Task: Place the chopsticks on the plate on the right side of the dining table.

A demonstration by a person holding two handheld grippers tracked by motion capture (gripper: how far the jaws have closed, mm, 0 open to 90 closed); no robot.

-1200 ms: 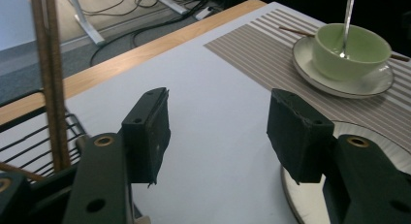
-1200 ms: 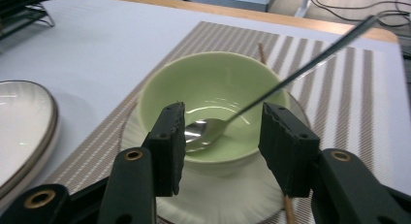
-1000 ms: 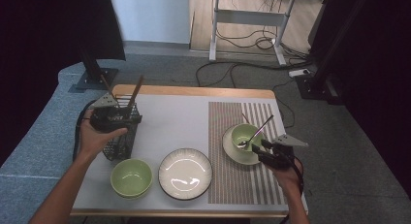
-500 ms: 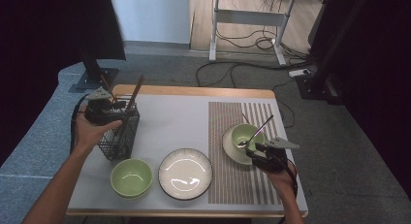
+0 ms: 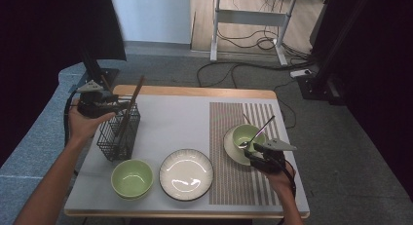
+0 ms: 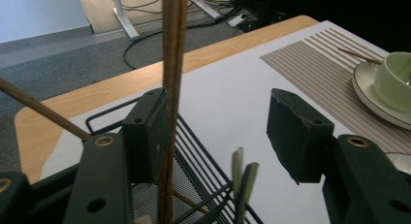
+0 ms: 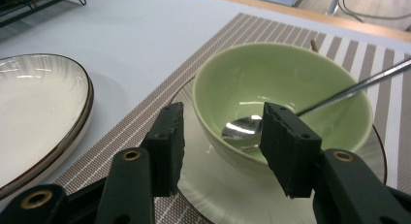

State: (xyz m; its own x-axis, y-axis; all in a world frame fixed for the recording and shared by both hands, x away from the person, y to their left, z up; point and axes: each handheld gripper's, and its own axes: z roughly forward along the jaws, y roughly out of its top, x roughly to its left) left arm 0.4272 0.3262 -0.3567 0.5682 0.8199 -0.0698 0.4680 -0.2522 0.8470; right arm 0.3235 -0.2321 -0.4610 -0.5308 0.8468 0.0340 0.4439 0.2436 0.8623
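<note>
the tabletop (image 5: 170, 113) is being set for a meal, and i think the job is about half done. i will use the black wire basket (image 5: 118, 135) as my landmark; it stands near the left edge.

well to the right of the basket lies the striped mat (image 5: 238, 186). on it sits a saucer (image 5: 233, 149) with a green bowl (image 5: 246, 136), and a spoon (image 7: 242, 128) already rests inside that bowl. that place looks ready.

between the basket and the mat, nearer the front edge, is the big white plate (image 5: 186, 174). just in front of the basket sits a second green bowl (image 5: 132, 178). nothing lies in or beside these two yet, so they look like the part left to do.

the left claw (image 6: 218, 132) is right over the basket. its jaws stand wide open, with the brown chopsticks (image 6: 172, 64) sticking up against the inner face of one jaw, not pinched yet. my guess is the chopsticks get lifted out next.

the right claw (image 7: 223, 146) is far to the right of the basket, at the near side of the bowl on the mat. its jaws are apart and hold nothing.
</note>
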